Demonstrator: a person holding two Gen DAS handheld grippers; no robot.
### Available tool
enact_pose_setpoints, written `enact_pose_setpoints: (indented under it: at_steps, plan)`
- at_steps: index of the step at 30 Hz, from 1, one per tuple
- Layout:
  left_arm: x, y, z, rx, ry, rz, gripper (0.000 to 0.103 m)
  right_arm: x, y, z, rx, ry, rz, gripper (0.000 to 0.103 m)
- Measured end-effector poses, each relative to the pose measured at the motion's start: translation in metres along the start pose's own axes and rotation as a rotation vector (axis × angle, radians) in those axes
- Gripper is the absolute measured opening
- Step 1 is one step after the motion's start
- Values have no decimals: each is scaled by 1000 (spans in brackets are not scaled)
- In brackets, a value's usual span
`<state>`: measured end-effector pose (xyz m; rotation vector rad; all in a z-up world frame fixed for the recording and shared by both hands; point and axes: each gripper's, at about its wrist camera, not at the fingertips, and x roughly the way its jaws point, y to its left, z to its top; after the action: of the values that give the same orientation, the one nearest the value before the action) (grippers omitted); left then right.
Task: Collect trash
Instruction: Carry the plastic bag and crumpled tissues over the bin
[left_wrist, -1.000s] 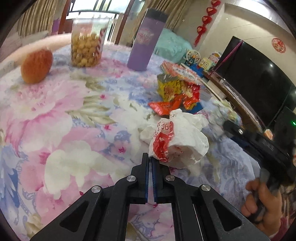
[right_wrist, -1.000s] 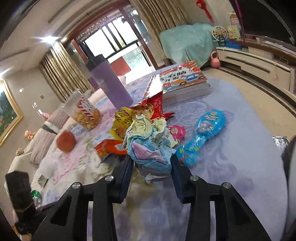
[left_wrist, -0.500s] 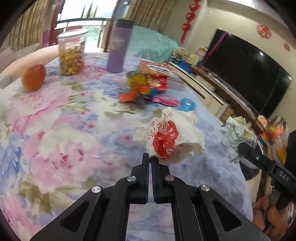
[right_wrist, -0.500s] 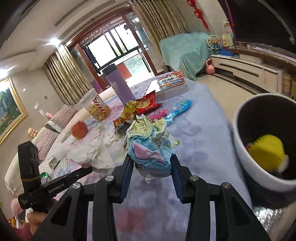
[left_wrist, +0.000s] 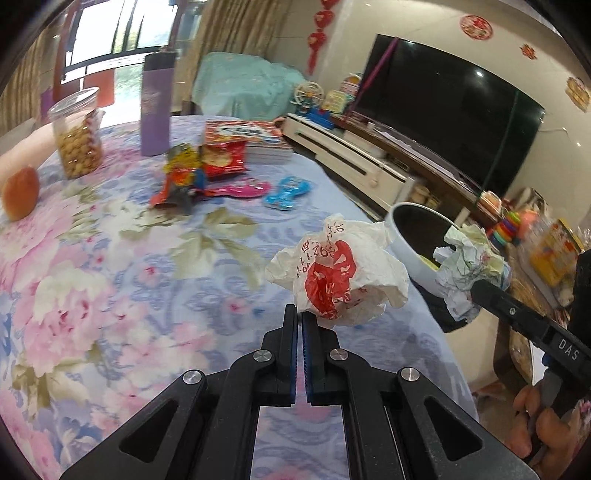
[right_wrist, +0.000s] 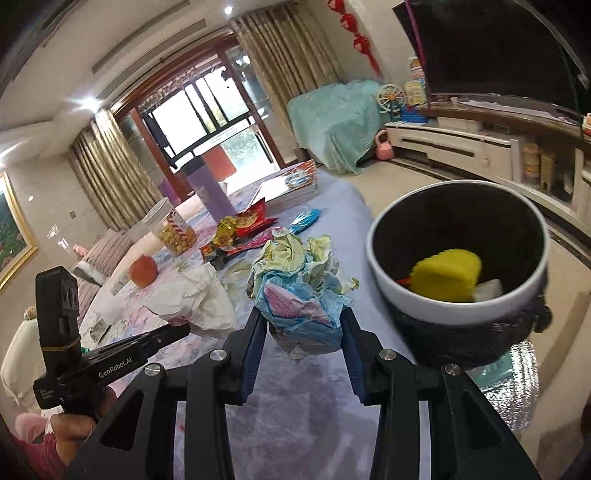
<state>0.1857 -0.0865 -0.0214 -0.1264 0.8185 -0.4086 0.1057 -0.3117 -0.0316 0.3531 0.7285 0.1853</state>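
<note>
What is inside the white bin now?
Inside the bin lie a yellow lump, a white scrap and a red bit. Anything beneath them is hidden.

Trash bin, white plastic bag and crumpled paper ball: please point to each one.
Trash bin (right_wrist: 391, 295): right wrist view, white front rim.
White plastic bag (left_wrist: 332, 280): left wrist view, red print.
Crumpled paper ball (right_wrist: 299, 288): right wrist view, blue middle.

The bin (right_wrist: 458, 254) stands just off the tabletop's (left_wrist: 110, 280) right edge. The left tongs (left_wrist: 300, 315) hold the bag (left_wrist: 336, 273) above that edge; the right tongs (right_wrist: 303, 325) hold the paper wad (right_wrist: 299, 280) beside the bin. Toward the far edge lie snack packets (left_wrist: 207, 166), a jar (left_wrist: 75, 136), a bottle (left_wrist: 157, 105) and books (left_wrist: 251, 138).
</note>
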Motion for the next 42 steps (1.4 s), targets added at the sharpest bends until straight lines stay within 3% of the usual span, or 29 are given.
enact_pose_setpoints:
  at_steps: [25, 42]
  plan:
    - [48, -78, 33, 135, 16, -60, 1, -31, -59, 21, 49, -57, -111, 40]
    - [94, -109, 62, 186, 28, -84, 1, -17, -90, 45, 64, -1, -162, 40]
